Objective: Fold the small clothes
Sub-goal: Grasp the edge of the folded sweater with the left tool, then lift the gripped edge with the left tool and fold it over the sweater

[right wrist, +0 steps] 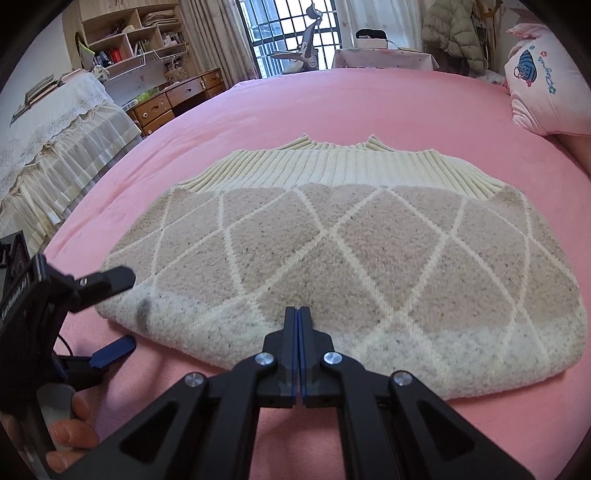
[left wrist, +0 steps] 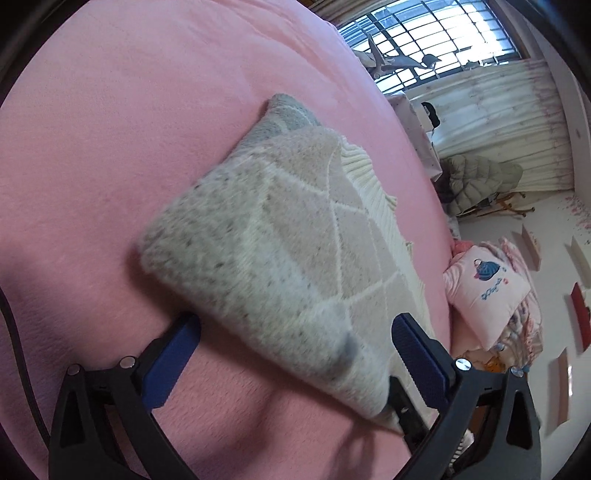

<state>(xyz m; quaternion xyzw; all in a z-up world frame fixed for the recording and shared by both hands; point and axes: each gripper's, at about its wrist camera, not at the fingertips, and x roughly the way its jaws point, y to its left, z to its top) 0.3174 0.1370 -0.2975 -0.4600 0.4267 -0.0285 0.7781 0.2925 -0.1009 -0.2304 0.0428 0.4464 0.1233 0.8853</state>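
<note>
A small beige knit sweater [right wrist: 343,258] with cream diamond lines and a cream ribbed band lies folded on the pink bed [right wrist: 332,107]. It also shows in the left wrist view [left wrist: 280,236]. My left gripper [left wrist: 295,332] is open, its blue-padded fingers on either side of the sweater's near left corner; it also shows at the left of the right wrist view [right wrist: 118,310]. My right gripper [right wrist: 298,314] is shut and empty, its tips over the sweater's near edge at the middle.
A pink pillow [right wrist: 546,85] lies at the bed's far right corner. A lace-covered table [right wrist: 62,122], wooden drawers [right wrist: 177,99] and shelves stand left of the bed. A barred window [right wrist: 291,33] and a chair with a coat stand beyond.
</note>
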